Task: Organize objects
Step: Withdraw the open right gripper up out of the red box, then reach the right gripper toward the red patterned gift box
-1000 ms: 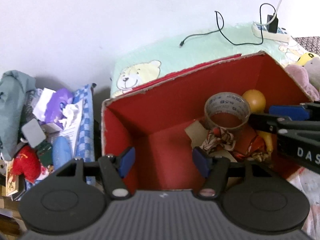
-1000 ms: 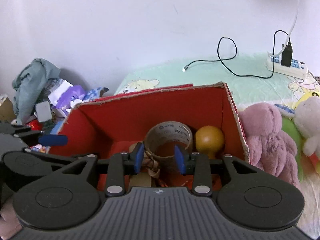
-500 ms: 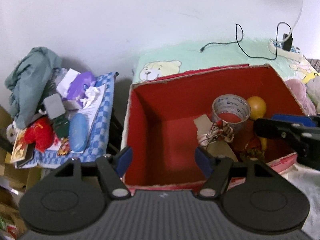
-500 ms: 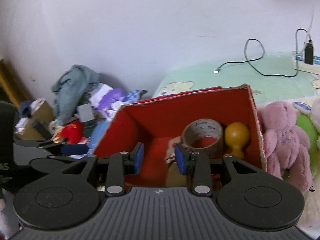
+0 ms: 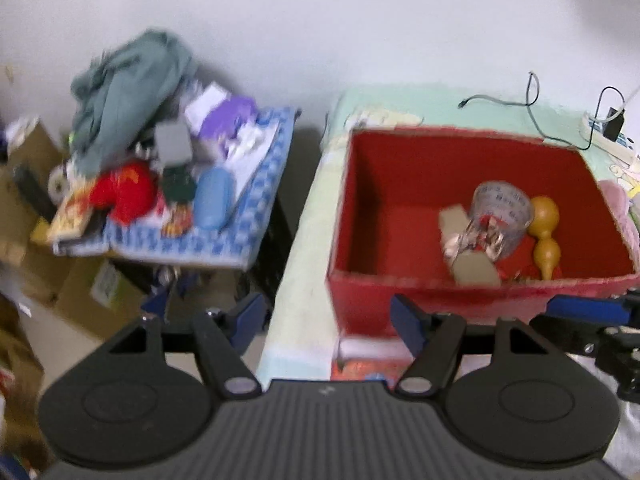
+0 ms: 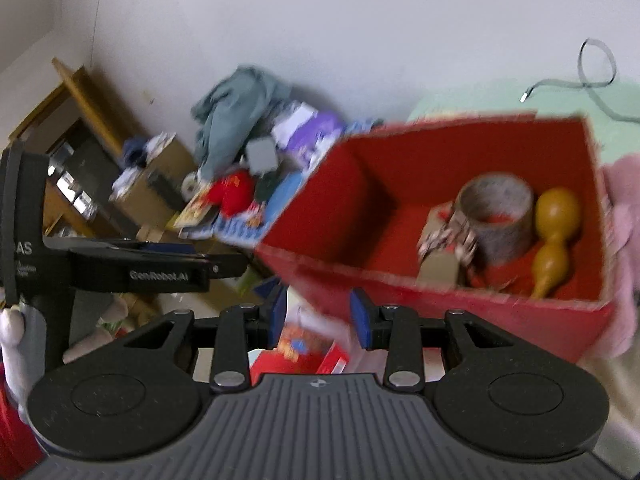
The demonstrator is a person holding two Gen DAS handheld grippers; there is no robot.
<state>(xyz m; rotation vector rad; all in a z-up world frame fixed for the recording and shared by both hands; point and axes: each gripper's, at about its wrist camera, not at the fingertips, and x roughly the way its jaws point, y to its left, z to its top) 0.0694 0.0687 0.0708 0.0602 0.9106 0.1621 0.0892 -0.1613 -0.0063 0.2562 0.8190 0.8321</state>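
While both tools gape empty, red box (image 5: 452, 304) on pale-green bedding (image 5: 304, 280), white wall (image 5: 320, 20) behind.

Red box (image 5: 384, 216) sits open on the bed, right half of the frame. Tape roll (image 5: 505, 211), yellow gourd (image 5: 545, 236) and a patterned bundle (image 5: 476, 240) are piled in its right corner.

Soft, even light fills both views, bouncing off the plain white wall (image 5: 360, 20) with no glare. Motion blur smears both pictures, worse in the right wrist view, where the rim of the red cardboard box (image 6: 420, 284) streaks. A dim shadow sits behind the crumpled grey-green cloth (image 5: 128, 80). Fisheye bending curves the edges, and the corners go dark. The ribbed black gripper body (image 6: 320, 432) reads sharpest.
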